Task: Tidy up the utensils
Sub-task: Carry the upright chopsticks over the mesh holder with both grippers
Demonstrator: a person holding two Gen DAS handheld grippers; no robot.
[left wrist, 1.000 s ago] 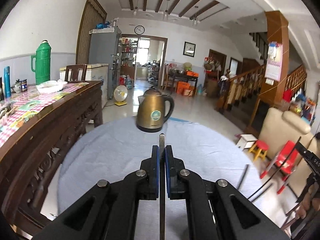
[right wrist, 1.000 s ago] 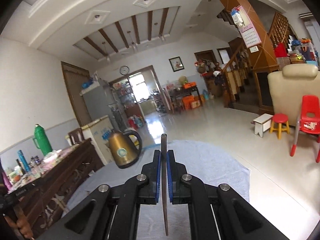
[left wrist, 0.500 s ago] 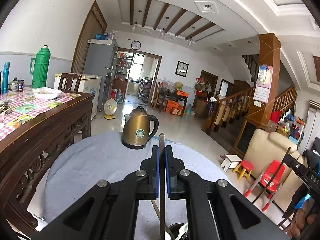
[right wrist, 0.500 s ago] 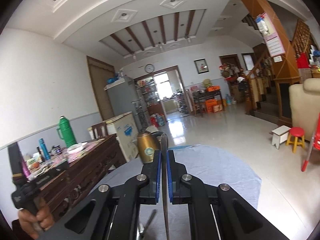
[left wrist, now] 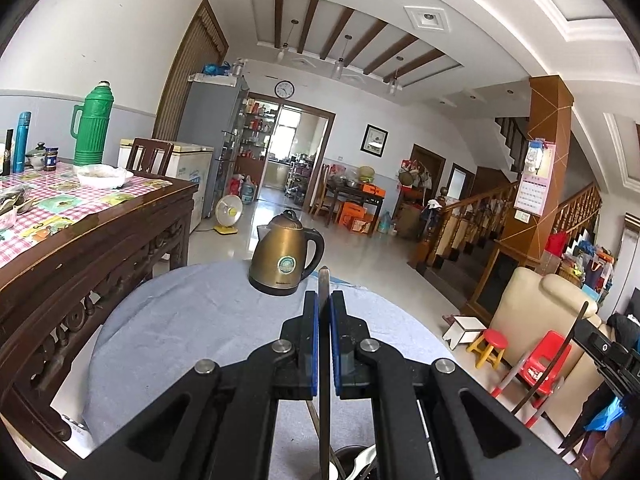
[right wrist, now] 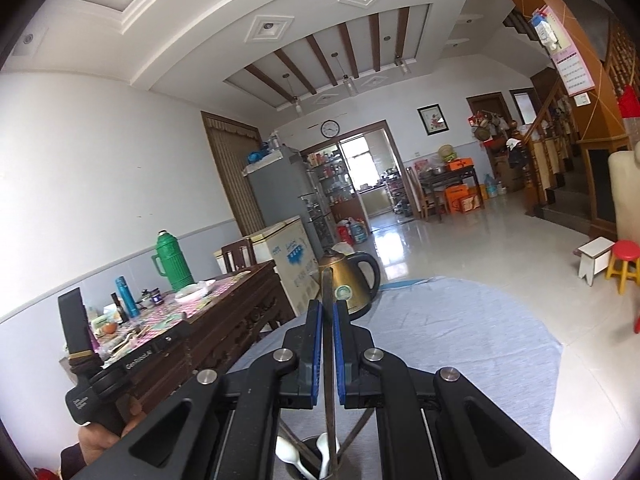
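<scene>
Dark chopstick [left wrist: 324, 360] pinched upright in left gripper [left wrist: 324, 300]; right gripper [right wrist: 327, 312] pinches another.

Round table [left wrist: 168, 344] under grey-blue cloth, brass kettle [left wrist: 285, 258] at far edge

black fingers [left wrist: 308, 344], blue pads [right wrist: 317, 352], silvery screws

I see white walls with a grey dado, a glossy pale tiled floor [left wrist: 360, 248] and a beamed white ceiling [right wrist: 340, 52]. At ten o'clock stands a carved dark wooden table [left wrist: 100, 248]; at twelve, a daylit doorway [left wrist: 288, 152]; at three, a wooden staircase [left wrist: 480, 216].
</scene>
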